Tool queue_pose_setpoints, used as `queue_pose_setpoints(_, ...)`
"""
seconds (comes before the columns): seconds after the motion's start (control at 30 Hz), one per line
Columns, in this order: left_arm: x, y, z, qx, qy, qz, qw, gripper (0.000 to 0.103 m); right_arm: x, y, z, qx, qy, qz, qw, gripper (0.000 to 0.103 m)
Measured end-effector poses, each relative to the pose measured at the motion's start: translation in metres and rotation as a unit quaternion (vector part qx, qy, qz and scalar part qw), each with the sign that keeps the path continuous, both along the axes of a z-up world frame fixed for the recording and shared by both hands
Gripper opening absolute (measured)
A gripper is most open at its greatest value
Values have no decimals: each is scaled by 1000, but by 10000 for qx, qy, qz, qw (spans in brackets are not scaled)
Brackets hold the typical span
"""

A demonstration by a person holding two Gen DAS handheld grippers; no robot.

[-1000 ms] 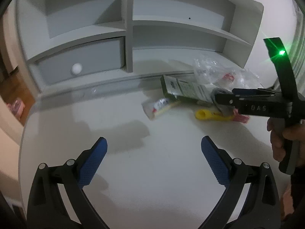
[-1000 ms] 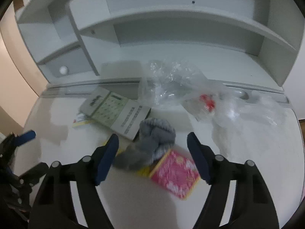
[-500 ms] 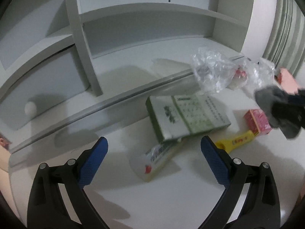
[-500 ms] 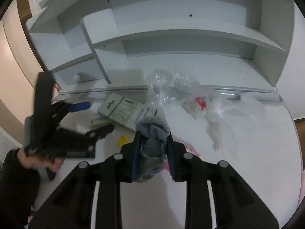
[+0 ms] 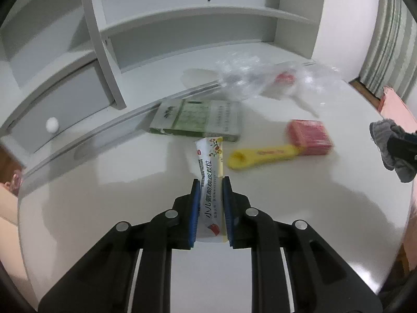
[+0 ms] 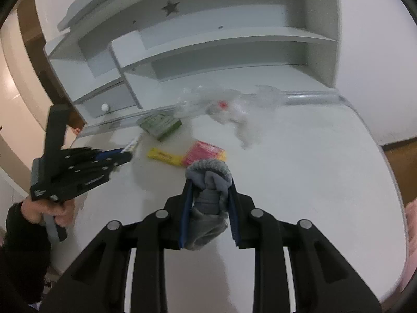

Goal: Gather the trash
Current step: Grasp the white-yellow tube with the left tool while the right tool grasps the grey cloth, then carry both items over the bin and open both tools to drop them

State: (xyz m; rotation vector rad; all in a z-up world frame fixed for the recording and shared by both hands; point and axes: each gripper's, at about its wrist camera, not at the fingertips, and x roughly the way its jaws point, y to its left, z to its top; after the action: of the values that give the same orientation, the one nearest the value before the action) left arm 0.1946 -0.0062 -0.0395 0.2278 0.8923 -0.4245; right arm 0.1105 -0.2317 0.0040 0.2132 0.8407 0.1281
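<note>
Now, left wrist view: left gripper [image 5: 211, 182] is closing on a white-and-yellow sachet [image 5: 210, 165], blue pads already against both its long edges. Sachet's long axis runs straight out along the fingers, far end reaching toward the green box [image 5: 198, 120] on the white desk [image 5: 104, 208]. Near end sits deep between the jaws. Yellow scoop [image 5: 258, 155] lies just right of the sachet, handle running crosswise to it and meeting the red packet [image 5: 308, 137]. Crumpled clear plastic [image 5: 260, 78] sits farther back, by the shelf unit [image 5: 104, 52]. Grey sock [image 5: 388, 146] shows at the right edge, off the desk surface.

Right wrist view: right gripper [image 6: 208, 185] is clenched on the grey sock, bundle bulging out past the tips and hanging below the pads. Scoop and red packet lie just beyond the sock, ahead of this gripper; green box further back and left. Left gripper appears at left, held by a hand [image 6: 44, 211], fingers aimed at the sachet.

Judgement: both hands loaded; for the remaining scoop and packet, right hand is nearer.
</note>
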Motion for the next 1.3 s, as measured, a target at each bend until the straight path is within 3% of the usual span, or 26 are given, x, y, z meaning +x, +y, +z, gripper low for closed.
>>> queue_pose_setpoints(0.1,-33,-22,17,-203,-152,23,9997,16,-34,-32,0,31,-90,-357,9993,26)
queue_pose_setpoints(0.17,-55,-53,29,-379,-333,-209,9985,16,-61,-60,-3,87,-117,-697,9975,26)
queue_pose_setpoints(0.27,-84,-115,38,-819,-228,-855,9927,16,-105,-104,-9,171,-124,-1285,9915,26)
queue_pose_setpoints(0.4,-134,-211,40,-911,-237,-1894,9774,16,-174,-169,-24,193,-74,-2270,9737,26)
queue_pose_setpoints(0.57,-200,-316,35,-1000,-75,-3131,9444,16,-269,-242,-52,235,130,-3525,9354,26)
queue_pose_setpoints(0.77,-266,-422,-2,-844,47,-4129,9069,16,-371,-301,-95,352,549,-4672,8817,26)
queue_pose_setpoints(0.93,-309,-488,-57,-577,514,-4640,8825,16,-423,-330,-135,562,981,-5137,8505,26)
queue_pose_setpoints(1.13,-343,-534,-106,-240,809,-4959,8643,16,-447,-346,-187,890,1474,-5328,8285,26)
queue_pose_setpoints(1.3,-353,-552,-130,-16,941,-4995,8612,16,-446,-360,-211,1063,1666,-5336,8223,26)
